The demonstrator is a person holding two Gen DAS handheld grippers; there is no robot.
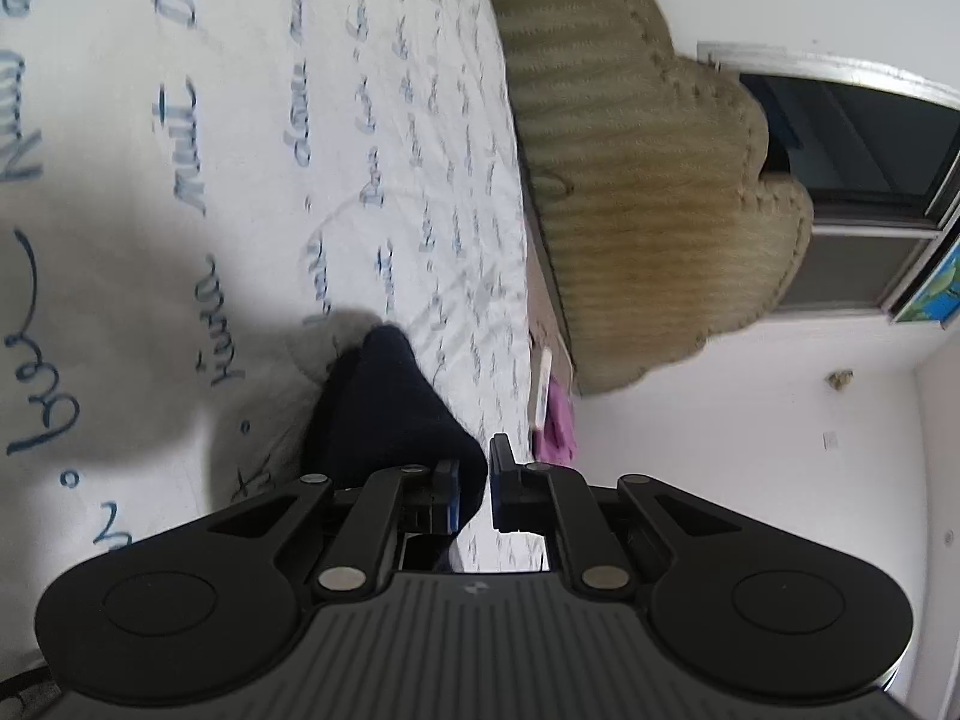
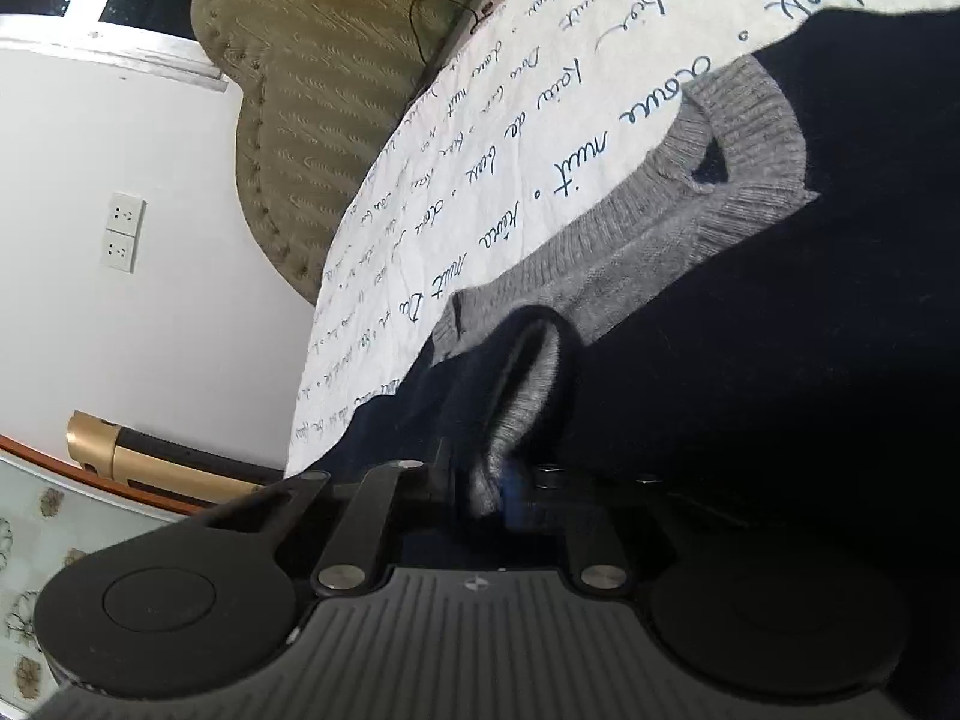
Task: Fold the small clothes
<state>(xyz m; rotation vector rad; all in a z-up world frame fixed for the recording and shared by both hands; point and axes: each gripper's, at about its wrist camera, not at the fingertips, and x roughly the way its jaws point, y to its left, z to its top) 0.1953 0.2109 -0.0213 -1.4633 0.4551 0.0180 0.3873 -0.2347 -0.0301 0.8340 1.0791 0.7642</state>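
A small navy knit sweater (image 2: 780, 300) with a grey ribbed collar (image 2: 738, 138) lies on the white bedsheet (image 2: 456, 180) printed with blue script. My right gripper (image 2: 486, 480) is shut on a bunched fold of its navy and grey fabric. In the left wrist view, my left gripper (image 1: 474, 486) is shut on a navy edge of the sweater (image 1: 384, 402), which hangs lifted above the sheet (image 1: 300, 90), with a grey part behind it.
A tan padded headboard (image 1: 630, 150) borders the bed, also in the right wrist view (image 2: 324, 60). A pink item (image 1: 555, 420) sits at the bed edge. A dark window (image 1: 858, 144) is beyond. A gold tube (image 2: 150, 462) and wall sockets (image 2: 123, 231) are left.
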